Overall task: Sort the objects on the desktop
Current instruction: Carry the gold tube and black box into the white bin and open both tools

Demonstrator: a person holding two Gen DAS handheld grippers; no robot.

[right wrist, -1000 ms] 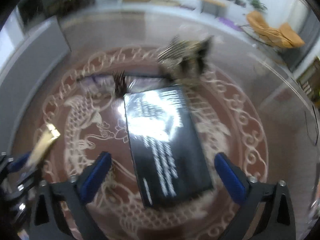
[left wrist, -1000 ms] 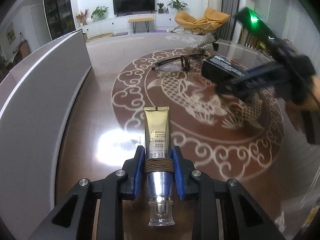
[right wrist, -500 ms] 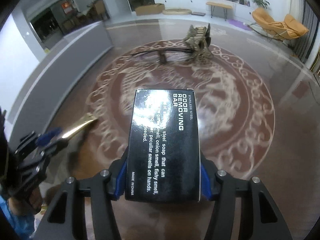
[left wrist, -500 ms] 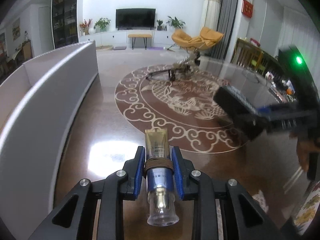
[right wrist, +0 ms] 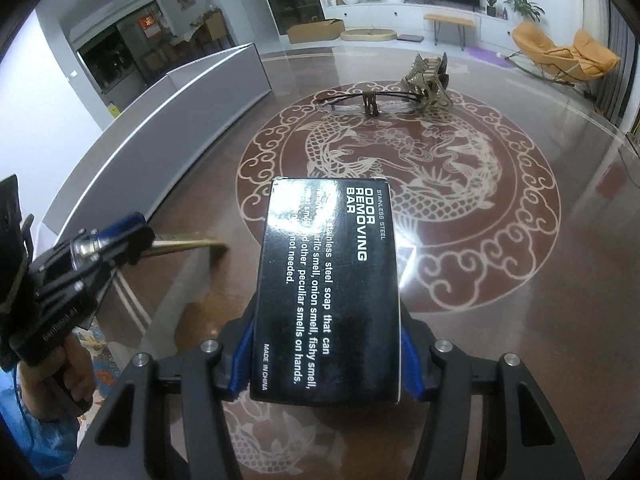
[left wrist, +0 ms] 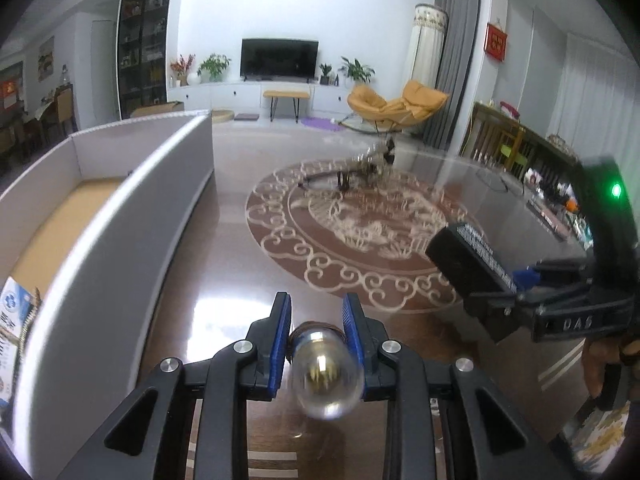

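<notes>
Above table (right wrist: 560, 280), my right gripper (right wrist: 326, 356) clamps black box (right wrist: 328, 288); left gripper (left wrist: 316, 336) pinches gold tube (left wrist: 326, 368) (clear cap toward camera), beside white bin (left wrist: 120, 216).

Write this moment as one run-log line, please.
left gripper: shut on gold tube | right gripper: shut on black box | both lifted off table | white bin on left

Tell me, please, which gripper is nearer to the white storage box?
Left. The left gripper is beside the white storage box; the right gripper is farther across the table.
</notes>
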